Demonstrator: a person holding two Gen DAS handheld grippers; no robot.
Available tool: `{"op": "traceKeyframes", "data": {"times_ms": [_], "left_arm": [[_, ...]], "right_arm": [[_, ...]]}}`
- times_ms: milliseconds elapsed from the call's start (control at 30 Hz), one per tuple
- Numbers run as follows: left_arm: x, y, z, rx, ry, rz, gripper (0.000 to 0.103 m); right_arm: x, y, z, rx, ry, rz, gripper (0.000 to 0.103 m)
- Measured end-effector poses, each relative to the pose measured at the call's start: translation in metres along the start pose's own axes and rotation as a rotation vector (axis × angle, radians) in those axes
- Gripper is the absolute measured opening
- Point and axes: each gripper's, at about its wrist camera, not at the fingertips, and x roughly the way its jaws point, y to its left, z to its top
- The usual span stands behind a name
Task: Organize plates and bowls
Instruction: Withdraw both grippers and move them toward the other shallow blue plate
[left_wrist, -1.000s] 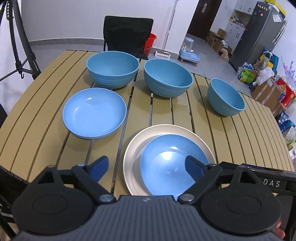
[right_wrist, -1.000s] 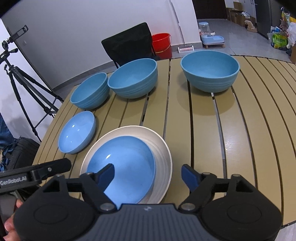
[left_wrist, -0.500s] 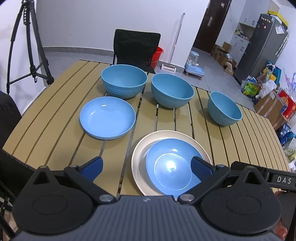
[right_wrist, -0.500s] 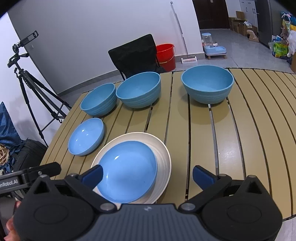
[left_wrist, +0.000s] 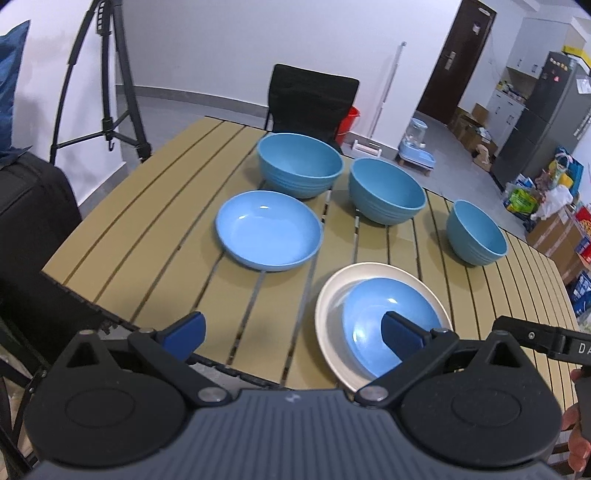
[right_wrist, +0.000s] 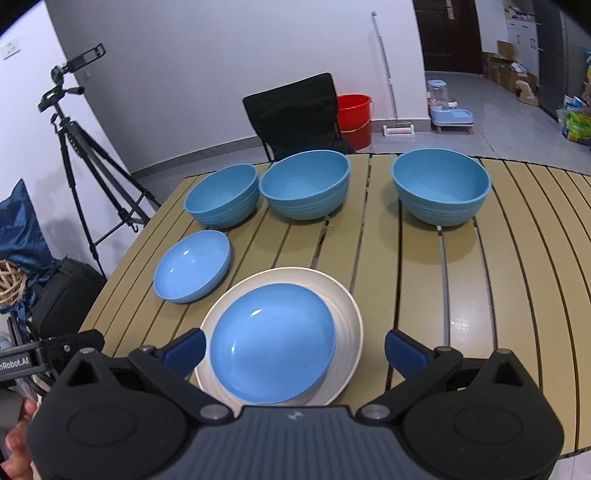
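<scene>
Your left gripper (left_wrist: 291, 334) hangs over the near edge of the slatted table (left_wrist: 155, 206), jaws spread wide, nothing between the pads. Its right finger (left_wrist: 400, 332) overlaps the stacked plates in view but grips nothing. Your right gripper (right_wrist: 293, 345) is likewise released and empty, jaws standing either side of the same stack without touching it.

Nearest to you: a cream plate (right_wrist: 347, 314) with a blue plate (right_wrist: 273, 341) lying inside it, set off-centre toward the near left of the cream rim. Just beyond and to the left, a second blue plate (right_wrist: 192, 271) sits alone on the slats, apart from the stack.

Far row, three blue bowls, all upright and empty. Left bowl (right_wrist: 221, 195) and middle bowl (right_wrist: 304, 184) stand close together, nearly touching in the right wrist view. Right bowl (right_wrist: 441, 186) stands well apart from them. Nothing lies between the near stack and this row; bare slats only.

Your other hand (right_wrist: 16, 456) shows at the low left corner of the right wrist view, holding the left gripper's handle.

Past the far table edge: a black chair (right_wrist: 295, 114) pushed up behind the middle bowl, a red bucket (right_wrist: 354, 118) on the floor beside it, and a mop (right_wrist: 388, 81) leaning on the wall. A tripod (right_wrist: 77, 147) stands off the table's left side, with a black bag (right_wrist: 62, 295) near it. Far right, a pet water dispenser (right_wrist: 447, 107) on the floor.
</scene>
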Motion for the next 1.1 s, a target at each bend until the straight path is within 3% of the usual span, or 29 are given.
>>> {"op": "traceKeyframes", "data": {"times_ms": [433, 1100], "left_arm": [[0.009, 0.033, 0.005, -0.073, 0.003, 0.043, 0.103], [0.059, 0.068, 0.039, -0.136, 0.019, 0.099, 0.103]], "right_arm": [[0.027, 0.03, 0.02, -0.074, 0.031, 0.03, 0.103], [0.103, 0.062, 0.065, -0.121, 0.107, 0.05, 0.103]]}}
